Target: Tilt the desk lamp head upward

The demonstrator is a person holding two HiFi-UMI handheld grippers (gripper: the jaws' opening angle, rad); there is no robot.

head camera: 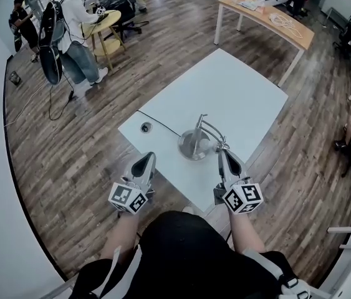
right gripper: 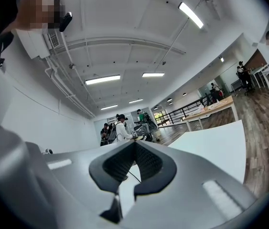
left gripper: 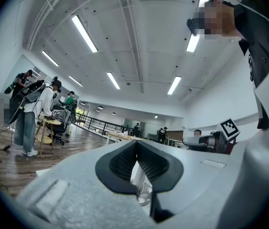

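We wear a black top (head camera: 175,248) crossed by pale straps (head camera: 128,271). Our left gripper (head camera: 149,157) and right gripper (head camera: 222,150) share light grey shells, black ribbed pads (left gripper: 122,163), and cubes (head camera: 128,198) bearing black-and-white square markers.

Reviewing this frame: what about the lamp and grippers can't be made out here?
- Lamp head: head view, tiny, against right gripper tip; contact unclear.
- Desk lamp: left gripper view, only a sliver past the left gripper body.
- Right gripper view: gripper body hides the lamp.
- Round thing on table: too small to name.
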